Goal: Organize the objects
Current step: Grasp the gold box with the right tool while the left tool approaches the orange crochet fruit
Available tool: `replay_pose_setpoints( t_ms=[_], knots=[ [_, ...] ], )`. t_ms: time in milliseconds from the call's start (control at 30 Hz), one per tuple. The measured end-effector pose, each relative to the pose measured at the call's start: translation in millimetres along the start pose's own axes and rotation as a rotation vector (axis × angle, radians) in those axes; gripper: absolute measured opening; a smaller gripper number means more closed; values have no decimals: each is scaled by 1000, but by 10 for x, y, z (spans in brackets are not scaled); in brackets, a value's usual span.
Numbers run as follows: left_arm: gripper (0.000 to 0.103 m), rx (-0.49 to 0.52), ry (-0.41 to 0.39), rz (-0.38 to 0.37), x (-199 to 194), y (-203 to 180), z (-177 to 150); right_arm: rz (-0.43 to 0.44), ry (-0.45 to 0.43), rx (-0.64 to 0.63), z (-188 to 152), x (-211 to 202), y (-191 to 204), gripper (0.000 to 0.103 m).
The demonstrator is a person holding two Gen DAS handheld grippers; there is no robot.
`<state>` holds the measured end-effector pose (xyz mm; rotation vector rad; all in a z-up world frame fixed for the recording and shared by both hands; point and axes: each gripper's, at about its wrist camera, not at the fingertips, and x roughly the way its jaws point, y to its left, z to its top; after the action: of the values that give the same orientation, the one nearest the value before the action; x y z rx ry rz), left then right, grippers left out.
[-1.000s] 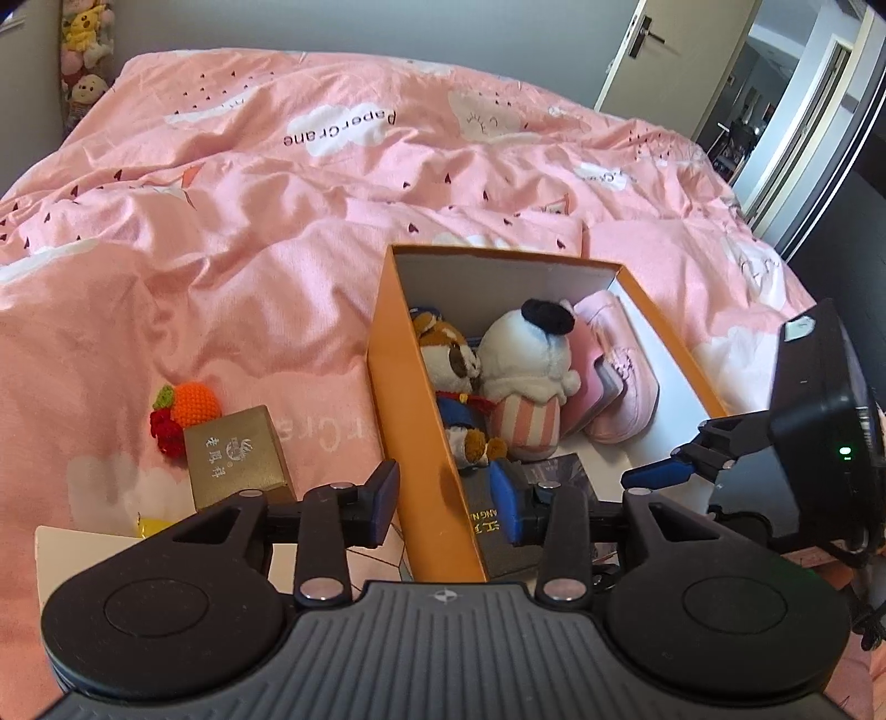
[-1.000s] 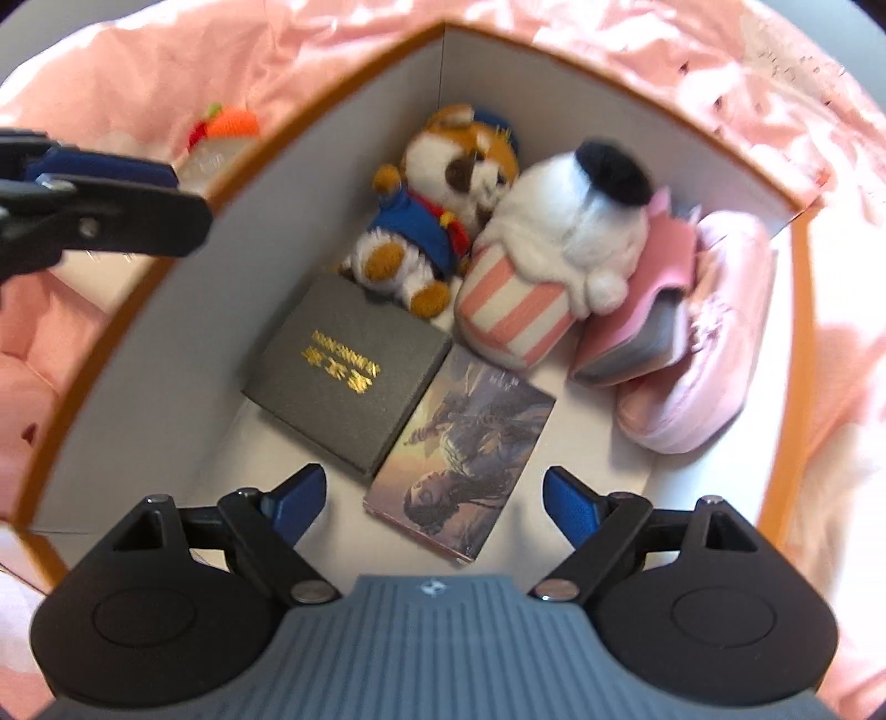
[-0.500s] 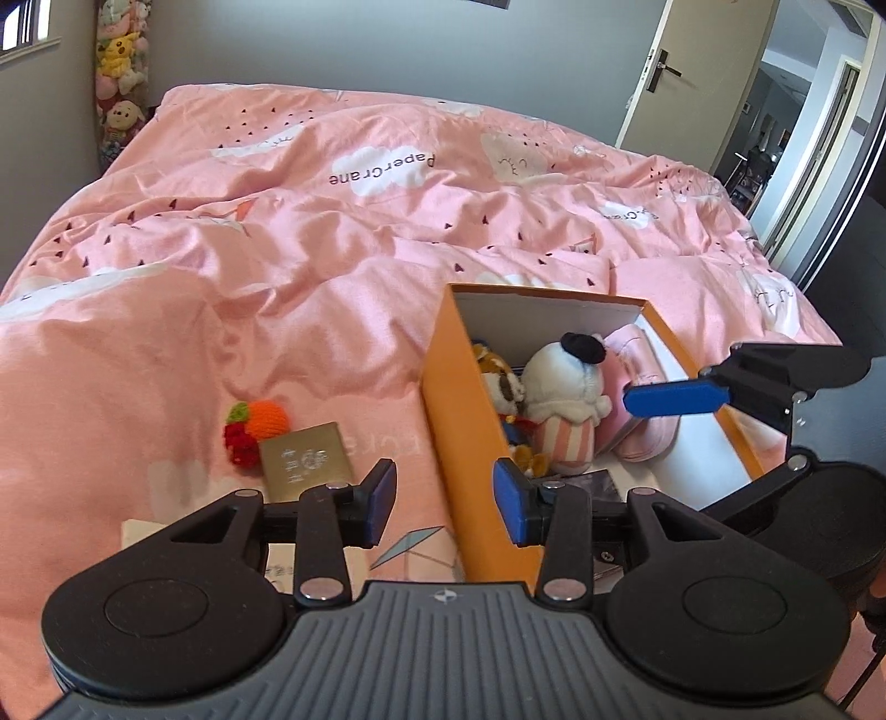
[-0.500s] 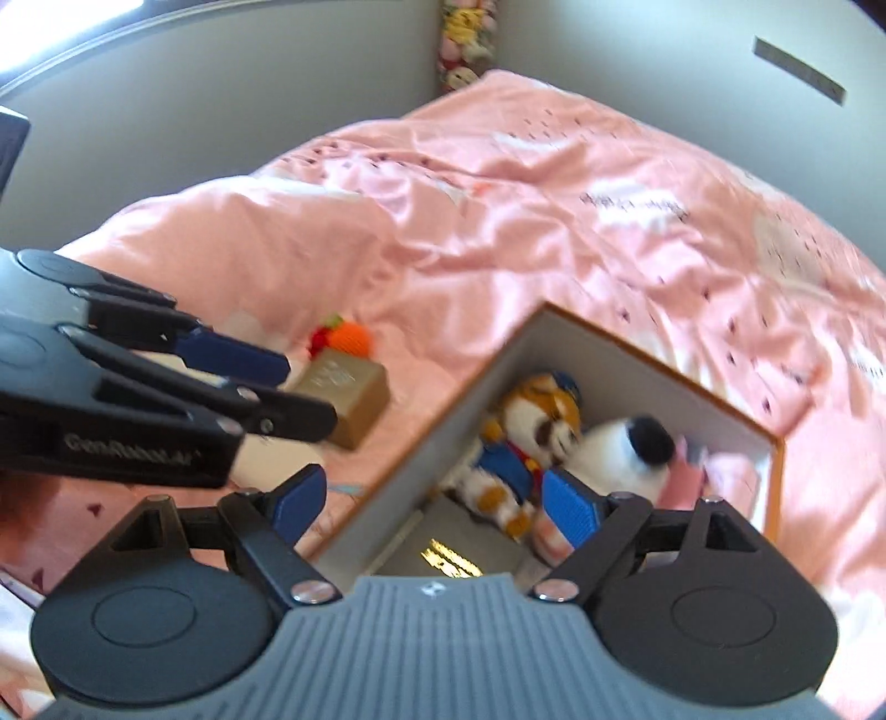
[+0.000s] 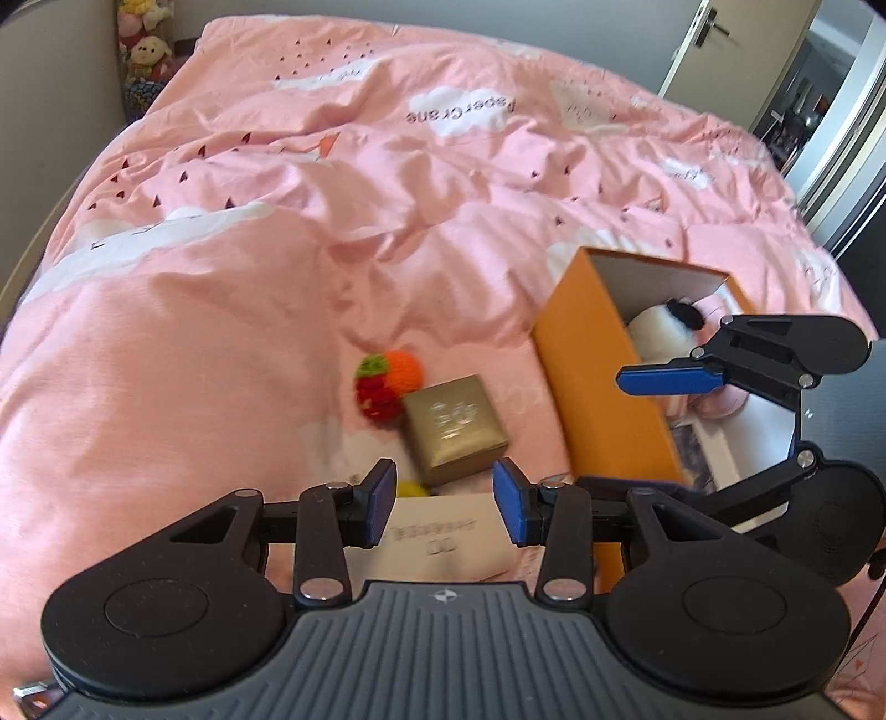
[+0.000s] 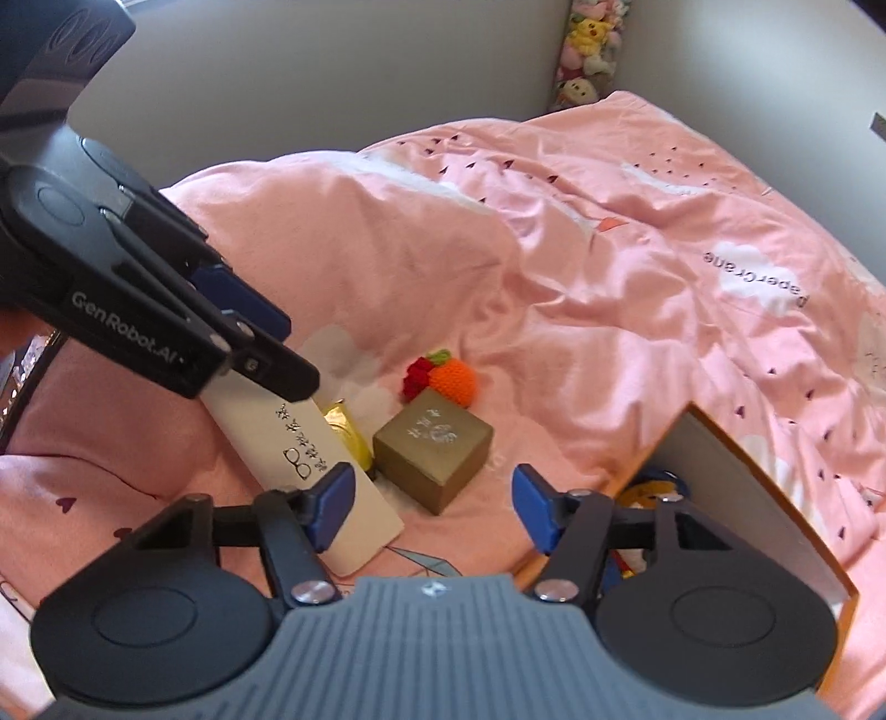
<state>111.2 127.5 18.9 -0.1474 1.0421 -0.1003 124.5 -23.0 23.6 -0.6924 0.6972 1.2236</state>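
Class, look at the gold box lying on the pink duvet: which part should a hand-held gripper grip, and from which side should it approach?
Grip the gold box across two opposite flat side walls, coming from above. It sits flat, lid up. The knitted fruit touches its far corner and a yellow item crowds one side, so the pair of walls running between them probably suits best.

Setting: home bedroom. Bed [image 5: 232,310] covered by pink duvet [image 5: 443,183] printed with white clouds, small paper cranes, "PaperCrane" lettering. Column of plush toys [image 6: 590,50] stacked in corner where grey walls [image 6: 332,83] meet. Pale interior door [image 5: 714,50] with lever handle ajar, opening onto further room. Domestic, not commercial.
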Motion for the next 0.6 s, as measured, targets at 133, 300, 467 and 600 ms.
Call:
replay_pose_setpoints(
  t_ms=[133,300,467,600],
  knots=[
    [48,83,48,33,71,72,33,30,60,-21,75,242,10,51],
    [48,154,103,56,187,117,133,50,148,90,175,535,-108,51],
    [48,212,135,92,343,163,253,75,179,255,250,780,-225,65],
    [48,262,163,105,469,176,319,68,212,338,293,979,-245,69]
  ],
)
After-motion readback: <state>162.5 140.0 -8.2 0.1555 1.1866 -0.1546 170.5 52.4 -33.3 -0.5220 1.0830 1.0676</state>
